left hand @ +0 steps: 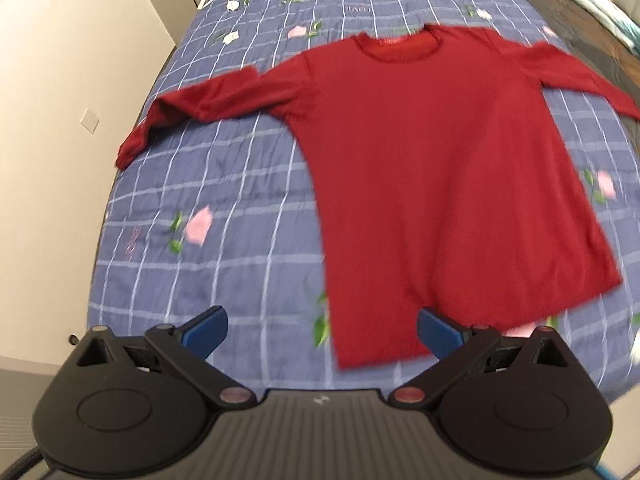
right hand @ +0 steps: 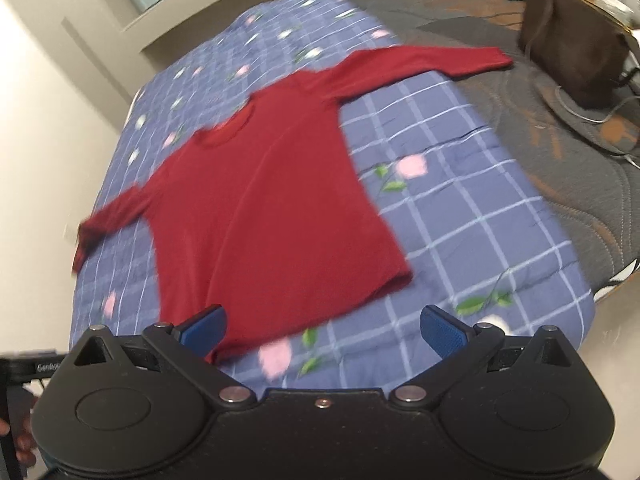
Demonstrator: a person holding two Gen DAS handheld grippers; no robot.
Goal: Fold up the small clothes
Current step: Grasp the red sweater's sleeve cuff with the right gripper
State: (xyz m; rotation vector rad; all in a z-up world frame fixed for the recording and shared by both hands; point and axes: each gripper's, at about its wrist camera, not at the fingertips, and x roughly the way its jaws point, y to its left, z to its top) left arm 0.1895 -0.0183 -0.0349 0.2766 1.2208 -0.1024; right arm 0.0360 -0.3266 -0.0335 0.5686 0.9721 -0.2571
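On a bed, a red long-sleeved top [left hand: 432,184] lies spread flat, front up, with its round neckline at the far end and its hem at the near end. Both sleeves stretch out sideways, one toward the wall, the other toward the darker bedding. Under the top is a blue quilt [left hand: 224,184] with a white grid pattern and pink flowers with green leaves. Beside the quilt, a dark grey patterned cover [right hand: 540,148] carries a brown bag [right hand: 568,60] and some cables.

Nearest the viewer, the left hand-held gripper [left hand: 320,334] hovers just above the near left corner of the hem, its blue-tipped fingers spread wide and holding nothing. The right hand-held gripper [right hand: 322,332] hovers over the hem's near edge, equally wide apart and empty. Both views are slightly blurred.
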